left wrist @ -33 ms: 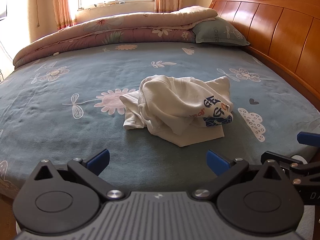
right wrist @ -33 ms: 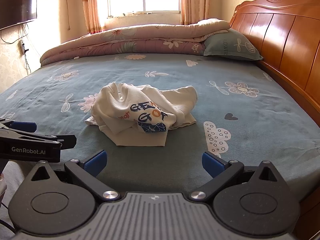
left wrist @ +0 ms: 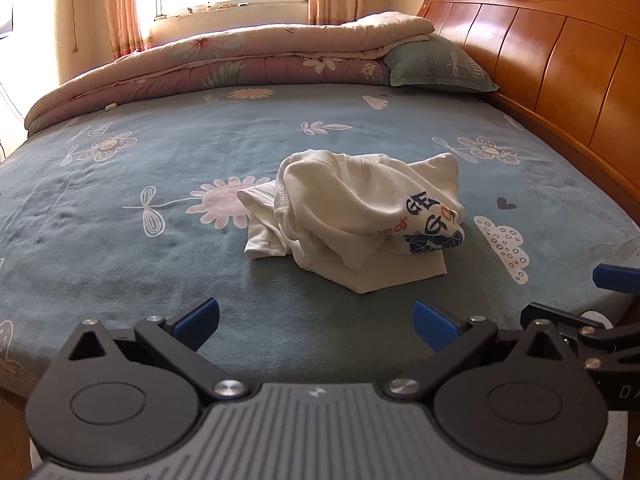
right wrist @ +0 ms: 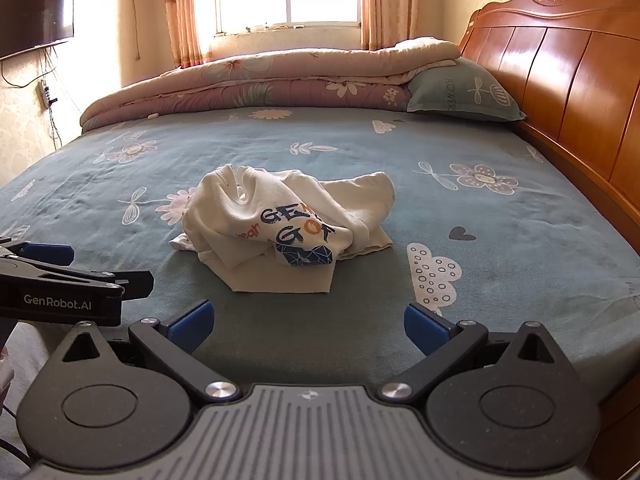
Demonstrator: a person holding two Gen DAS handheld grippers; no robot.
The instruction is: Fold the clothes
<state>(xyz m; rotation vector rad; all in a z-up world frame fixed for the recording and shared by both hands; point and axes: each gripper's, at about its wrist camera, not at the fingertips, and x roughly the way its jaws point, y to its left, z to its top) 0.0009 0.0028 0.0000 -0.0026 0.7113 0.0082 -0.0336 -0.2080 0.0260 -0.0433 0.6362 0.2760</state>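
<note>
A crumpled cream T-shirt [left wrist: 360,216] with blue and orange lettering lies in a heap near the middle of the bed [left wrist: 120,264]. In the right wrist view the same T-shirt [right wrist: 280,220] shows its print facing me. My left gripper [left wrist: 316,316] hovers over the bed's near edge, short of the shirt, open and empty. My right gripper [right wrist: 308,320] is level with it to the right, also open and empty. Each gripper's side shows at the edge of the other's view.
The blue flowered sheet [right wrist: 480,216] spreads wide around the shirt. A folded pink quilt [left wrist: 240,64] and a pillow [left wrist: 436,68] lie along the far side. A wooden headboard [left wrist: 560,72] runs down the right. A wall-mounted screen [right wrist: 36,20] hangs at the left.
</note>
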